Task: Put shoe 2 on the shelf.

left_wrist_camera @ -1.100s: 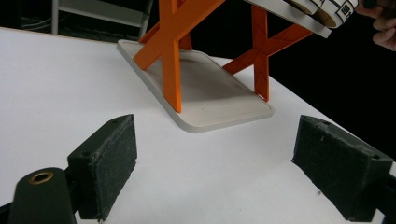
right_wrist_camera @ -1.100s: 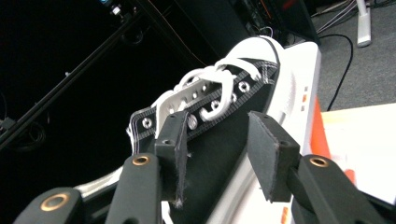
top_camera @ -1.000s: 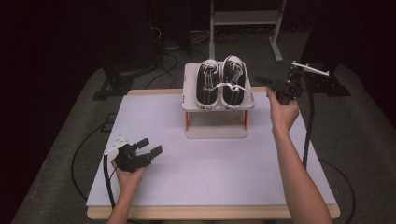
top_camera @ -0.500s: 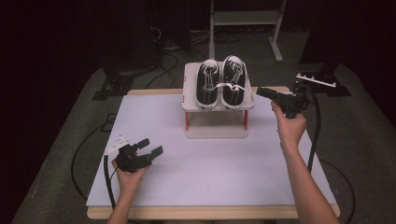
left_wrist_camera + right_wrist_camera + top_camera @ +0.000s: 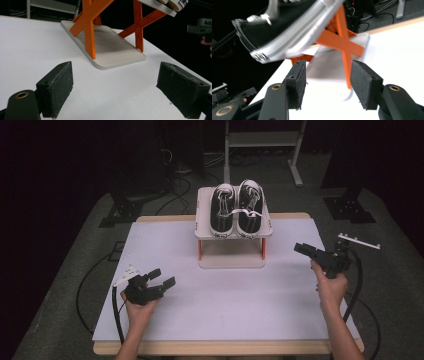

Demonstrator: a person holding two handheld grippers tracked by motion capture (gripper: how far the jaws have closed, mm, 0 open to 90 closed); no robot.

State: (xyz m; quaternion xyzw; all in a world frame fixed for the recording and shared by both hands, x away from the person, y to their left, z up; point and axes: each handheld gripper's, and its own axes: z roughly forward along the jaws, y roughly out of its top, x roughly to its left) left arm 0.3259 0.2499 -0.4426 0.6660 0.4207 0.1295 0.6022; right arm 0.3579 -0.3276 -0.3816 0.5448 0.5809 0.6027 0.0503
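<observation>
Resting low over the near-left part of the table [image 5: 210, 315], your left gripper [image 5: 161, 282] has its jaws spread wide with nothing between them, and it points toward the rack. In the left gripper view its pads [image 5: 58, 88] hang just above the white surface, with the rack's base plate [image 5: 112, 48] and orange legs [image 5: 88, 27] a short way beyond.

Farther out on the right, your right gripper [image 5: 306, 250] sits over the table near its right edge, aimed left at the rack. Its jaws have just been opening and now stand partly spread, with nothing between them. In the right gripper view its pads [image 5: 365, 83] frame one orange cross-brace [image 5: 342, 41], and a shoe's white sole [image 5: 294, 40] shows blurred above it.

The rack [image 5: 233, 232] stands at the far middle of the table, well apart from both grippers. On its top shelf the two black shoes [image 5: 235, 210] lie side by side, touching, toes pointing far, with white laces across them.
</observation>
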